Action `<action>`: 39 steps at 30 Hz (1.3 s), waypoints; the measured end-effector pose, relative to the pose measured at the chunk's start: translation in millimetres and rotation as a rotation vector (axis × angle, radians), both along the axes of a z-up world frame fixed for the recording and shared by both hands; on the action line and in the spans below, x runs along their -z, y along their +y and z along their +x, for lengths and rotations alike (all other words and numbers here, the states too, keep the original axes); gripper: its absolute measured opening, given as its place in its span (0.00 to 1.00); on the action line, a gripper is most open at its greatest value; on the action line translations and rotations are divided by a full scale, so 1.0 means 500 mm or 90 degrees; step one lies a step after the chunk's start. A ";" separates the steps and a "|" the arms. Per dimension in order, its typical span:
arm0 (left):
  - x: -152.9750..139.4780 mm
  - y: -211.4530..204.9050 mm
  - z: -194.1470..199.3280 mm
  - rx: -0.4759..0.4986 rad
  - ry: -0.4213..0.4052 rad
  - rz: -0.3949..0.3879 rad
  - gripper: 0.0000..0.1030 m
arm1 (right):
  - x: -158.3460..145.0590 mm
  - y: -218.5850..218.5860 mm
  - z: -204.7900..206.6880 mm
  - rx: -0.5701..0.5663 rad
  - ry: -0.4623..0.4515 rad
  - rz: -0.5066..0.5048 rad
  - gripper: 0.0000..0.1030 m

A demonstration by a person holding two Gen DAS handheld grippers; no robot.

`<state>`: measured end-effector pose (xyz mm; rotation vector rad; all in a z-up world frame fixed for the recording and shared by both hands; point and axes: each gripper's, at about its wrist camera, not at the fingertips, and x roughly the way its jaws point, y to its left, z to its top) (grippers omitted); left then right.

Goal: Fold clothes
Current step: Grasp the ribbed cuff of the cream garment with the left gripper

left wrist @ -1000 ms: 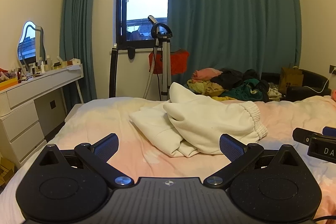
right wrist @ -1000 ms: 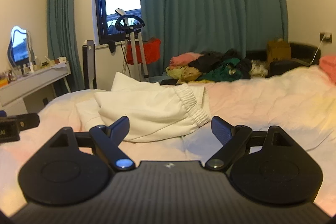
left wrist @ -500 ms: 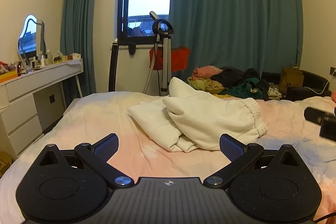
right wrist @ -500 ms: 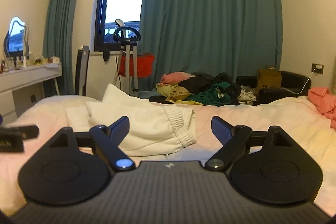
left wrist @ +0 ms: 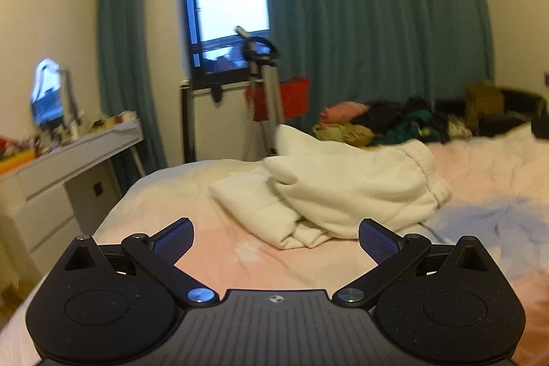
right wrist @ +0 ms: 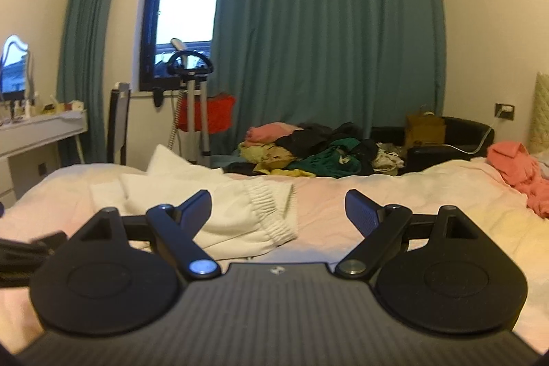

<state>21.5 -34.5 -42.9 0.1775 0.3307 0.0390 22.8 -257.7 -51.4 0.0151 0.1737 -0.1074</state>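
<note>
Left gripper: fingers spread wide, released, nothing between them, hovering over the pink bedsheet short of the garment. Right gripper: fingers likewise parted and empty, held low above the bed, with the garment's ribbed edge showing in the gap.

Just ahead, a white sweatshirt, thick and soft, lying crumpled in a loose heap on the bed; folded over itself in several layers, with a gathered ribbed hem turned toward the right side and one corner poking upward at the back. Not flat, not yet folded neatly. Touched by neither gripper.

Farther right on the sheet, a rumpled coral garment near the bed's edge. Beyond the bed, a mixed pile of clothes in pink, yellow, black and green. Beside that, a black armchair holding a brown cardboard box. Behind, teal curtains, a window and a garment steamer stand. At left, a white dresser cluttered with small items, too blurred to name.
</note>
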 end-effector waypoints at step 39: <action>-0.048 -0.223 0.510 0.118 0.080 -0.180 0.09 | 0.166 -0.140 0.174 0.098 0.048 0.234 0.84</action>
